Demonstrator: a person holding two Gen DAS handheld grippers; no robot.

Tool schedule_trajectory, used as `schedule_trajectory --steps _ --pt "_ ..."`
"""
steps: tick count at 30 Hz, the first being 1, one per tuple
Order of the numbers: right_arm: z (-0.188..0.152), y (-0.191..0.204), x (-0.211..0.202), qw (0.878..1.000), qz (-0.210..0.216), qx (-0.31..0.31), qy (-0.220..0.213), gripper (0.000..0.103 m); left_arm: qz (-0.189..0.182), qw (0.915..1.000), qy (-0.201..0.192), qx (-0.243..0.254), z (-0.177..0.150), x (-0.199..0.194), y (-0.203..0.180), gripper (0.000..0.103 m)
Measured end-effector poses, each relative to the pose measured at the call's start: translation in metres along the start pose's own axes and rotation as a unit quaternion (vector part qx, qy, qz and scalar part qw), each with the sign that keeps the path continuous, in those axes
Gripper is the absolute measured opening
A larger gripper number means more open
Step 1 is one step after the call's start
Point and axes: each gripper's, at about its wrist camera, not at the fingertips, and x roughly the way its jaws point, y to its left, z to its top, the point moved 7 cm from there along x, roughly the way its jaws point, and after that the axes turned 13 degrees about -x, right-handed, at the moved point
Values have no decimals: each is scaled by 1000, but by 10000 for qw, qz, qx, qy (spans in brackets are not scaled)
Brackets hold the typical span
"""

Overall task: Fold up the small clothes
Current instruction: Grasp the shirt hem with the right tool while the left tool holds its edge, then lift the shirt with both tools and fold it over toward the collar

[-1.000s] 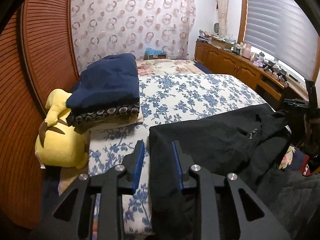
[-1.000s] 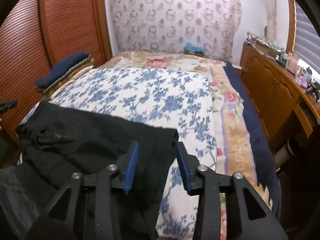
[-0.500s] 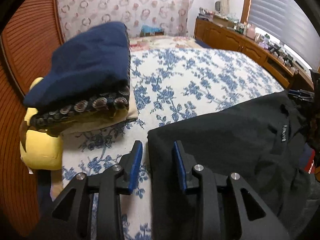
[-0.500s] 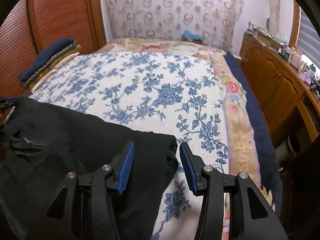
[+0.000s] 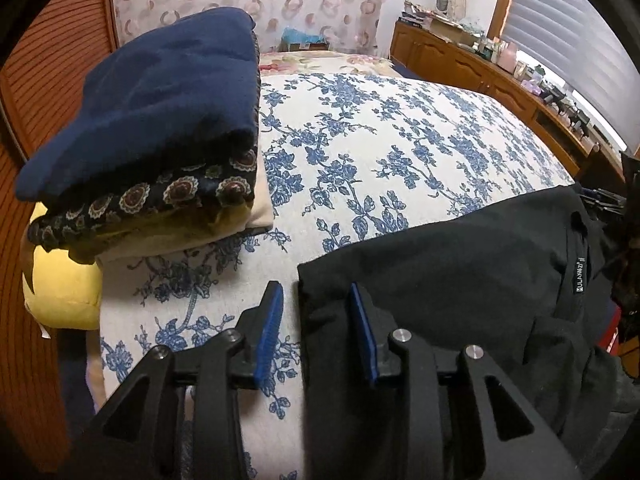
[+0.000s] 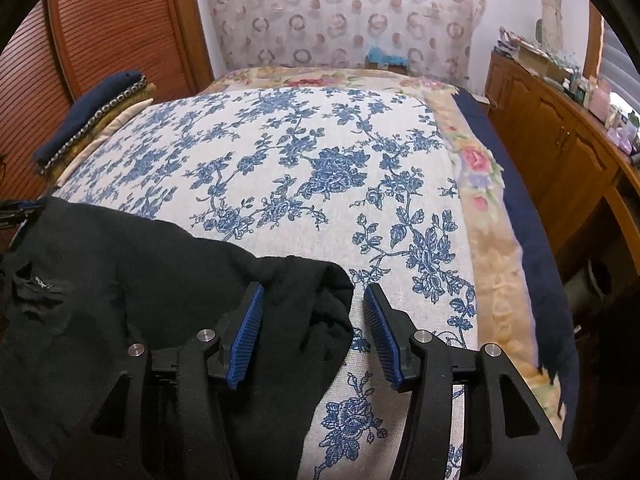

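Both grippers had sunk toward the bed since the earlier frames, and the black garment, lifted a second before, now lay slack on the blue-flowered bedspread (image 6: 328,152).

Nearest in the left wrist view, the left gripper (image 5: 316,328) had its jaws parted to a moderate gap; they had just been opening. The left corner of the black garment (image 5: 460,264) sat between them, its edge clear of the left blue pad (image 5: 269,332), with bedspread showing in that gap, while the cloth lay close against the right pad. Whether that pad still touched it could not be told.

In the right wrist view, the right gripper (image 6: 312,328) stood wider, its jaws also just opened. The garment's bunched right corner (image 6: 308,304) lay between them, near the left pad and apart from the right one, no longer pinched.

Beyond the left gripper, a small white label (image 5: 579,276) showed on the garment's waist area. Farther left, a folded stack (image 5: 144,120) with a navy piece on top rested on the bed's edge, now looming larger than before, above a yellow plush toy (image 5: 60,292). At the back stood a patterned curtain (image 6: 344,12) and wooden cabinets (image 6: 560,148).
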Motion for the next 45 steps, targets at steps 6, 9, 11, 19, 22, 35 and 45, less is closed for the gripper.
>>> schedule_trajectory --steps 6,9,11,19,22,35,45 --pt "1 8 0 9997 198 -100 35 53 18 9999 92 41 5 3 0 35" --pt "3 14 0 9992 356 -186 44 53 48 9999 24 136 5 2 -1 35" --pt "4 18 0 9983 547 -191 17 50 52 9999 -29 163 4 2 -2 35" --pt "3 29 -12 9964 790 -251 -191 9 -108 9984 -504 236 -4 -16 -14 5" --pt "8 41 -37 9937 955 -276 -511 7 -288 9954 -903 129 -9 -49 -18 5" --pt "66 64 -179 9816 652 -588 -1698 6 -985 9694 -2237 232 10 -196 -57 5" --pt "111 72 -295 9634 314 -860 -2521 6 -1185 9373 -3220 618 40 -302 -89 5"
